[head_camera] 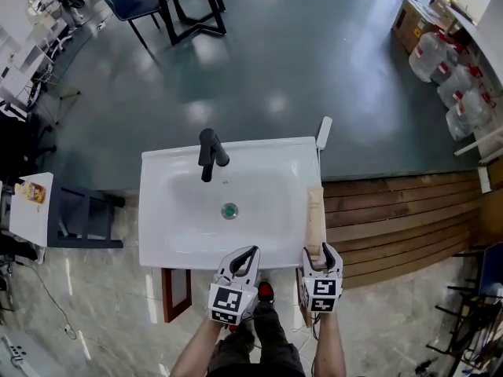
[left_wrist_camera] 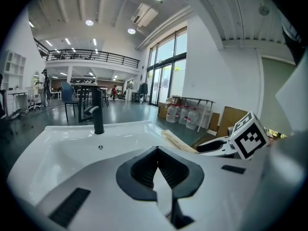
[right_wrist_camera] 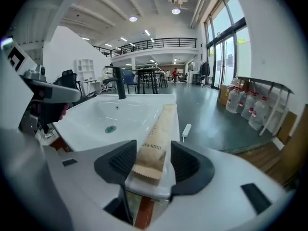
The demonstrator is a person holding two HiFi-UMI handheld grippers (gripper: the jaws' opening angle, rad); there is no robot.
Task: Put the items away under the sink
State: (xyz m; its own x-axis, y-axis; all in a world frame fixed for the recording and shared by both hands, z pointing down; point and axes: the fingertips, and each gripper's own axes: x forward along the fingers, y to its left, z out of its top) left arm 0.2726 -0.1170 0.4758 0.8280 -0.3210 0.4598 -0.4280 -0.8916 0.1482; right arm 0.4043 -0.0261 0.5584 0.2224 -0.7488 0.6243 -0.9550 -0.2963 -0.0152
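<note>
— Two claws at the sink's near edge: why is only the right claw (right_wrist_camera: pixel 153 161) spread?

— Judging by the task, it is lining up to lift the tan packet (right_wrist_camera: pixel 156 138). Its jaws stand apart, one on either side of the packet's near end. A gap shows on both sides, so nothing is pinched yet.

— And the left claw (left_wrist_camera: pixel 155 171)?

— Pressed together and empty, just to the right claw's left, at the near rim. It looks to be simply waiting its turn.

— Where does the packet lie from the right claw?

— It starts between the jaws and runs straight away from them, flat along the right rim of the sink (head_camera: pixel 151 210). I reckon it rests there because the rim is the one level ledge on offer.

— Farther out?

— Ahead and to that claw's left sits the drain (head_camera: pixel 229 210) in the basin. Beyond it the black faucet (head_camera: pixel 209 154) stands at the far rim.
</note>
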